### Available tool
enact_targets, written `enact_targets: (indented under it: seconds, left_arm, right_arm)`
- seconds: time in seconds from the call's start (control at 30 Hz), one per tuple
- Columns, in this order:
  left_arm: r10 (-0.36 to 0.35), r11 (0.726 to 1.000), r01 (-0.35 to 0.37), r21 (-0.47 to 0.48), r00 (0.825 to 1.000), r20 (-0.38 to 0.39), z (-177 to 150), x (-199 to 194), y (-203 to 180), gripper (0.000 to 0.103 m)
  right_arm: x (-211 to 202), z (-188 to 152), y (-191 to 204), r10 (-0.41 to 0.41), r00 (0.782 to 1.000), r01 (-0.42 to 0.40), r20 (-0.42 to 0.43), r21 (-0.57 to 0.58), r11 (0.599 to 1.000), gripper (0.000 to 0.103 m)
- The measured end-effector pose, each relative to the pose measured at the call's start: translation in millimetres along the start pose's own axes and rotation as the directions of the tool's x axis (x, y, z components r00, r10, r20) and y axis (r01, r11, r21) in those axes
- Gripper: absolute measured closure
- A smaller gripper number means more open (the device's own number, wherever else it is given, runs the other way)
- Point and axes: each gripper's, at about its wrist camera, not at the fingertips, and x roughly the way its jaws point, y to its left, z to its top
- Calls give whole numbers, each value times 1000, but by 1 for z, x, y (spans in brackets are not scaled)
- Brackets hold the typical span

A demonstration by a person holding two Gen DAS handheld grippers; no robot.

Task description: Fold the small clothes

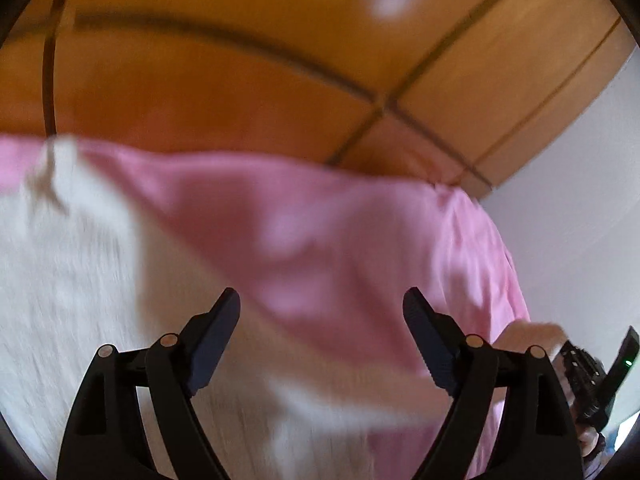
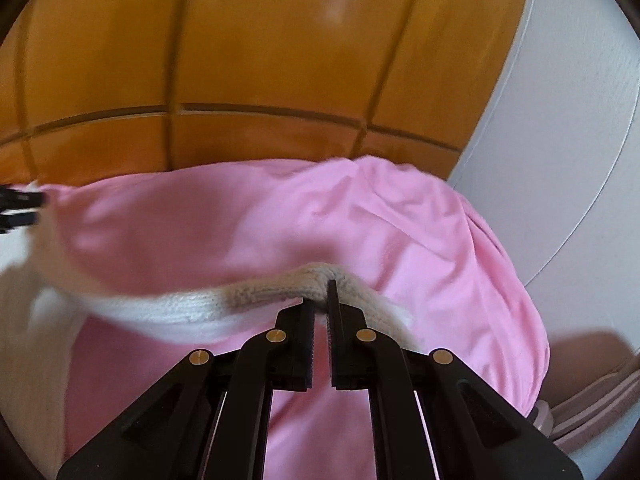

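White knit garment (image 2: pixel 192 308) pinched at one edge by right gripper (image 2: pixel 320 300), over pink sheet (image 2: pixel 280 220); left gripper (image 1: pixel 322 300) spread, empty.

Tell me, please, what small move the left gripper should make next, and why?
Probably bring the open left gripper to the free end of the white knit garment and close on it. The right gripper already pinches one edge, while the rest sags over the pink cloth, so folding likely needs a second hold.
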Motion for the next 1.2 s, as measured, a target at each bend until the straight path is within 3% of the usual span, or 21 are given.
enact_targets:
  seconds: [0.1,0.17,0.23,0.27,0.33,0.37,0.43,0.47,0.53,0.67,0.7,0.83,0.87,0.9,0.93,0.97,1.0,1.1,1.2]
  left_arm:
    - [20,1000,-18,-21,997,70,16,-19,1,15]
    - [57,998,-56,-20,993,102,15,-36,11,13]
    - [108,994,-104,-41,989,99,10,-45,26,13]
    - [117,992,-113,-46,989,95,6,-49,34,13]
    - [179,983,-176,-44,980,86,-9,-64,57,13]
    - [194,981,-190,-46,977,85,-15,-70,65,13]
    - [218,974,-213,-74,973,76,-33,-87,90,13]
    - [230,971,-224,-84,970,72,-40,-95,99,13]
    - [259,962,-252,-104,963,67,-63,-116,122,13]
    - [336,929,-323,-179,941,47,-109,-159,165,13]
    - [357,913,-340,-224,933,39,-124,-172,179,13]
    - [429,841,-391,-375,903,22,-164,-215,214,13]
    - [441,822,-395,-410,897,22,-174,-222,219,13]
    - [449,798,-393,-457,893,16,-184,-232,228,13]
    - [456,781,-395,-484,890,9,-190,-236,233,13]
    - [467,767,-405,-498,884,1,-196,-241,238,13]
    - [492,752,-432,-499,871,-12,-199,-244,241,13]
    - [531,749,-477,-460,847,-16,-201,-249,240,13]
    - [549,755,-504,-420,835,-15,-201,-251,236,13]
  right_arm:
    - [62,28,-16,-5,996,16,-89,123,992,99]
    - [95,45,-24,2,995,17,-96,200,980,98]
    - [111,57,-26,-71,993,92,-91,249,964,74]
    - [111,58,-27,-80,994,99,-78,284,954,65]
    - [106,55,-30,-87,995,99,-51,350,931,37]
    - [103,49,-29,-85,995,97,-47,375,922,34]
    - [102,33,-28,-35,998,56,-59,405,913,33]
    - [107,21,-27,38,996,-1,-75,438,899,33]
    - [119,-4,-30,141,985,-65,-105,529,846,33]
    - [164,-53,-27,385,919,-203,-81,741,640,44]
    - [173,-56,-25,404,912,-213,-72,759,616,44]
    - [197,-58,-22,355,934,-178,-32,821,542,44]
    - [203,-54,-21,339,940,-156,-45,827,541,44]
    - [205,-49,-21,321,946,-141,-52,823,550,58]
    - [208,-42,-18,300,950,-109,-90,804,585,91]
    - [208,-37,-17,279,952,-77,-125,785,615,98]
    - [201,-30,-16,252,959,-66,-132,759,647,98]
    - [162,-16,-17,168,982,-68,-85,675,735,98]
    - [132,-26,-30,3,991,80,-137,599,797,99]
